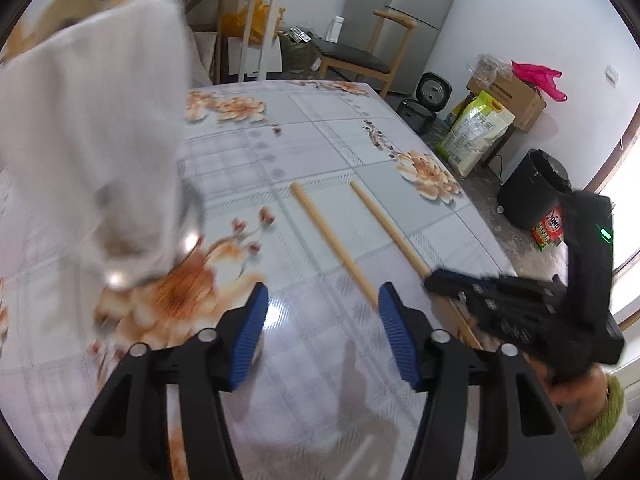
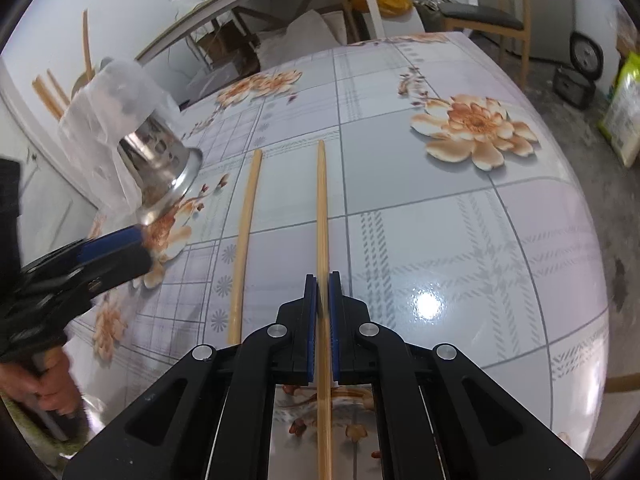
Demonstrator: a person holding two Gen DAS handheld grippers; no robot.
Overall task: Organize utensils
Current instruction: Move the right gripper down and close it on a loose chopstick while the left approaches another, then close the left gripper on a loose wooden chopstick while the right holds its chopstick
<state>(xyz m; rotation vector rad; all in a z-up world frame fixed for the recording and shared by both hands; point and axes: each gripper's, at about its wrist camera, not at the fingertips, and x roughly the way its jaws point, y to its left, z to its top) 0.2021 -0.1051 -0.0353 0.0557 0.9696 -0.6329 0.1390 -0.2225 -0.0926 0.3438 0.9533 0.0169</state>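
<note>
Right gripper (image 2: 323,280): fingers pinched on a chopstick (image 2: 321,208), which runs straight out ahead between the blue pads and back under the gripper body. From the pictures I can't tell whether its far end lies on the worktop (image 2: 460,220) or is just clear of it.

Second chopstick (image 2: 245,240) lies flat on the worktop just left of the held one, roughly parallel, not touching it.

Left gripper (image 1: 323,312): fingers spread, nothing between the pads, only bare floral tablecloth under them. In the left wrist view the second chopstick ends right by the tip of the right-hand finger (image 1: 394,320); contact unclear.

Metal utensil holder (image 2: 160,168) stands at the far left of the worktop with a thin plastic bag (image 2: 104,120) draped over it; more chopsticks stick up out of the top. It's well apart from the two loose chopsticks. In the right wrist view the left gripper sits just beside its base.
</note>
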